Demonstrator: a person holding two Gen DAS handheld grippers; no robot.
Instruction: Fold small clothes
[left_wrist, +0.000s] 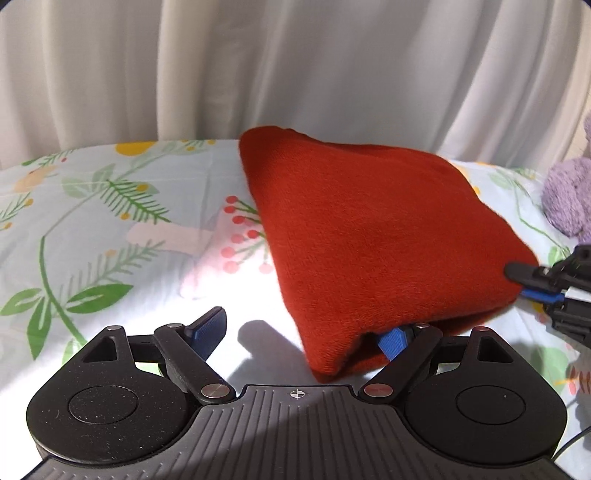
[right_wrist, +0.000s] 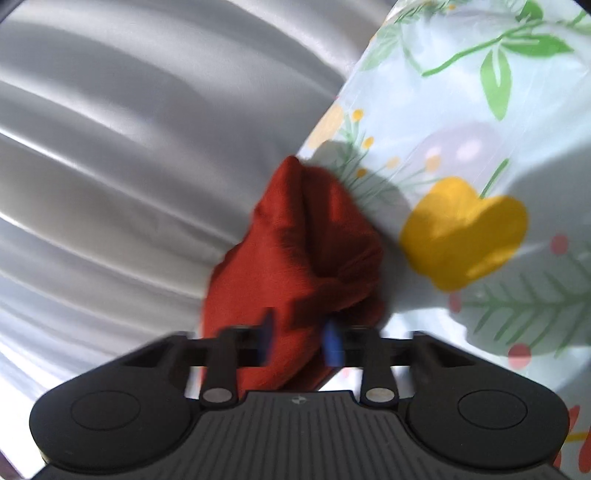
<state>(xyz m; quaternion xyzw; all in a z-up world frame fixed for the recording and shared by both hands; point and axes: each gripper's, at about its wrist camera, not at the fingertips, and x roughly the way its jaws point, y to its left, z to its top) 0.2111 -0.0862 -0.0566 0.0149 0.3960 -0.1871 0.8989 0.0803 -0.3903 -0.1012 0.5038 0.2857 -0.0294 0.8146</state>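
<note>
A red knitted garment (left_wrist: 373, 236) lies folded on the floral sheet (left_wrist: 92, 221). My left gripper (left_wrist: 306, 332) is open at its near edge: the left finger (left_wrist: 208, 326) is bare on the sheet, the right finger (left_wrist: 393, 341) is partly tucked under the red cloth. My right gripper (right_wrist: 299, 341) is shut on the garment's right edge (right_wrist: 295, 266); the view is rolled sideways and blurred. The right gripper also shows in the left wrist view (left_wrist: 524, 282), pinching the cloth's right side.
A white curtain (left_wrist: 295, 66) hangs right behind the bed. A purple plush toy (left_wrist: 569, 192) sits at the far right on the sheet. The sheet spreads to the left of the garment.
</note>
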